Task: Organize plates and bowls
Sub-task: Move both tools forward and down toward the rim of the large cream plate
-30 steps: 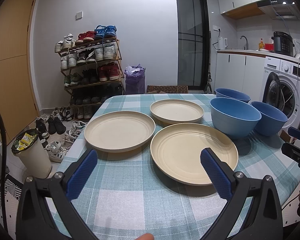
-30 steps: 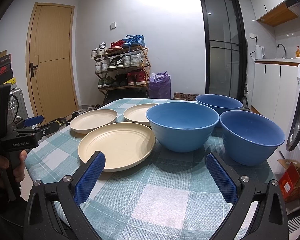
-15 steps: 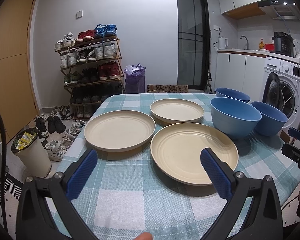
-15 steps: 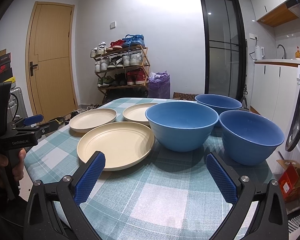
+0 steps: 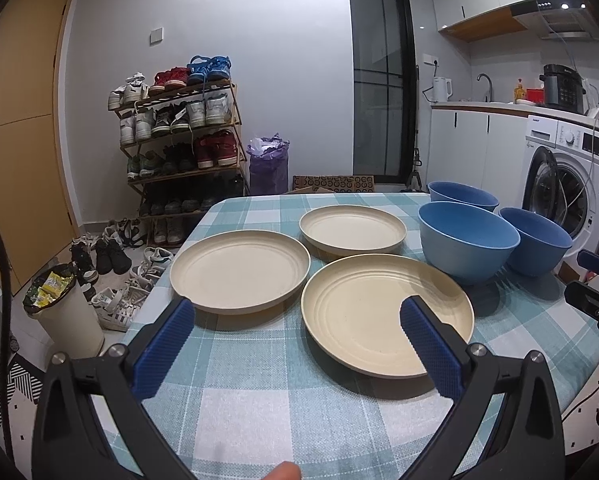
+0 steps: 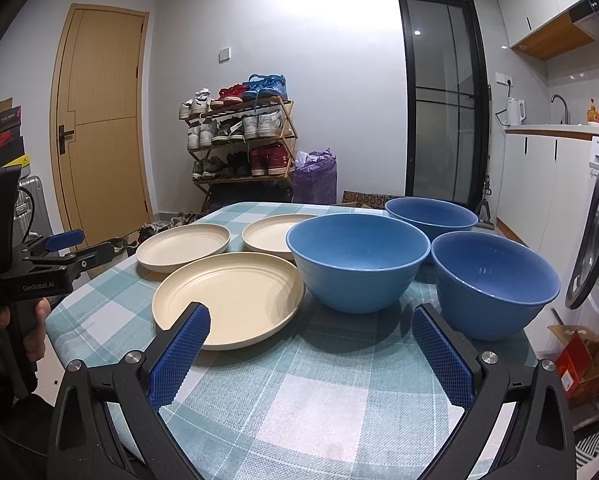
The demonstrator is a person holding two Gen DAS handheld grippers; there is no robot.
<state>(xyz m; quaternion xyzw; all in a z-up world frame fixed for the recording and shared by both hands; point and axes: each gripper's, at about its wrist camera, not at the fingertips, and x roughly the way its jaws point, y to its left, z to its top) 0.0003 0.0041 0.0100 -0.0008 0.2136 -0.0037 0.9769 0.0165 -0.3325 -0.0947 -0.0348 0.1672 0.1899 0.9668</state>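
Plates and bowls sit unstacked on the checked counter (image 5: 259,392): near plate (image 5: 383,320), left plate (image 5: 239,270), far plate (image 5: 351,230), then the big bowl (image 6: 357,260), right bowl (image 6: 495,284) and back bowl (image 6: 431,210) clustered close together. Left gripper (image 5: 299,344) and right gripper (image 6: 311,352) hover at the near edge, jaws spread wide, nothing held. Best play, I'd say: pinch one rim squarely, lift level, nest like onto like.

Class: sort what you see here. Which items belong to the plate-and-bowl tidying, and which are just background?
Job: three cream plates; three blue bowls.

Background: shoe rack, purple bag, bin, washing machine, kettle.
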